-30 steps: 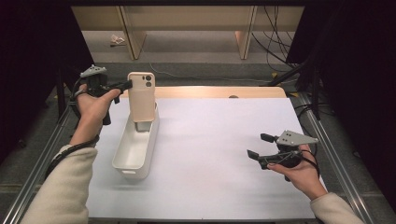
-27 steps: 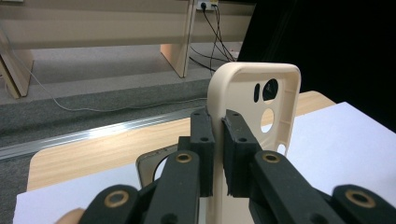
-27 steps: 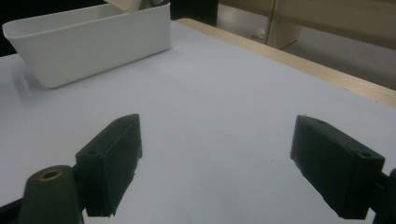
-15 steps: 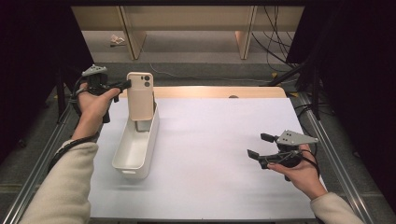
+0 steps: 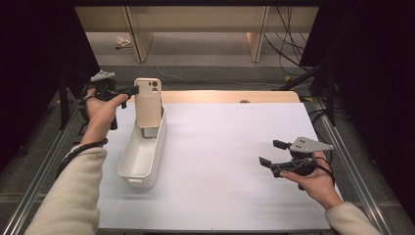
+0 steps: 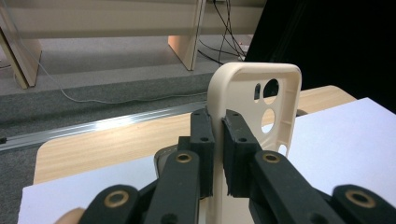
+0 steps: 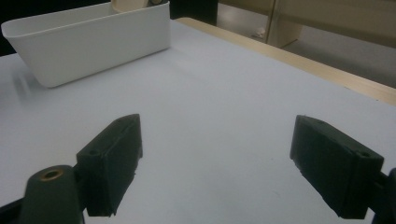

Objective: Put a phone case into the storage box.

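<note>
A beige phone case [image 5: 148, 102] stands upright with its lower end inside the far end of a long white bin [image 5: 141, 152]. My left gripper [image 5: 133, 90] is shut on the case's left edge and holds it there. In the left gripper view the two black pads [image 6: 201, 140] pinch the rim of the case [image 6: 254, 98], whose camera cut-outs face me. At the right of the table my right gripper [image 5: 269, 152] hovers open just above the white mat, far from the bin. Its jaws stand wide apart in the right gripper view [image 7: 215, 163], nothing between them.
A white mat [image 5: 230, 147] covers the table, with a wooden strip [image 5: 230, 96] along its far edge. Metal rails [image 5: 342, 147] run down both sides. Beyond the table lie a grey floor, wooden posts [image 5: 257, 44] and cables. The bin [image 7: 88, 39] sits far left in the right gripper view.
My left gripper has lowered the phone case a little, deeper into the far end of the bin. The right gripper has not moved.
</note>
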Action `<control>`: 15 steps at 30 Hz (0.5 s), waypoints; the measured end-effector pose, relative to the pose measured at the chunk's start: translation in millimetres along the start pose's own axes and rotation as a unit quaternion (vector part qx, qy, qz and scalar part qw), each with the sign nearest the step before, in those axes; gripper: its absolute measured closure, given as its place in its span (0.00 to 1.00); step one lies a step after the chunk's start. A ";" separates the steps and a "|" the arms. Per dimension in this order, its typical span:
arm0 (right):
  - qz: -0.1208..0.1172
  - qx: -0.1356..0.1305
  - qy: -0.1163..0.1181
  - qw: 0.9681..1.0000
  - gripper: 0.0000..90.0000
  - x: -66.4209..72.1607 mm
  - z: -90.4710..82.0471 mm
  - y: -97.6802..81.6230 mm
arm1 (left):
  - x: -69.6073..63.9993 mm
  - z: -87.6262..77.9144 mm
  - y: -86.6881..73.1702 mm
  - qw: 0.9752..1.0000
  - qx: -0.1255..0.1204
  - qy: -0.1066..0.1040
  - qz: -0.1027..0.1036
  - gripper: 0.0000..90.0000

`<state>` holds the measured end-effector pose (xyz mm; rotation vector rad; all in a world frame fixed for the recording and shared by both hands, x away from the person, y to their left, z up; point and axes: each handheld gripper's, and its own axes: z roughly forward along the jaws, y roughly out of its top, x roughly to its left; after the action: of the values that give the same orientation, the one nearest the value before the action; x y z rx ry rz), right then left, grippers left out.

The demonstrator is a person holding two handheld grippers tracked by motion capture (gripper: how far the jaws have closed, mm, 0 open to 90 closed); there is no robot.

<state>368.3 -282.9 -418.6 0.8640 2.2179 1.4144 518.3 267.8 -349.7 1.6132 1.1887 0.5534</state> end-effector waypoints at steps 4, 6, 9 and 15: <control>0.000 -0.001 0.000 1.000 0.20 -0.1 0.0 -0.1 | 1.8 4.4 -5.3 1.000 0.006 0.004 0.003 0.93; 0.000 -0.001 0.000 1.000 0.20 -0.2 -0.1 -0.1 | 3.0 6.0 -8.0 1.000 0.008 0.005 0.000 0.93; 0.001 0.000 -0.001 1.000 0.20 -0.3 -0.1 -0.3 | 4.1 8.8 -12.9 1.000 0.012 0.006 -0.002 0.93; 0.001 0.001 0.000 1.000 0.20 -0.4 0.3 -0.6 | 6.6 13.3 -21.3 1.000 0.017 0.009 -0.013 0.93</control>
<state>368.6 -283.1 -419.3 0.8663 2.2192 1.4138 522.6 267.7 -375.4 1.6228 1.2370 0.5356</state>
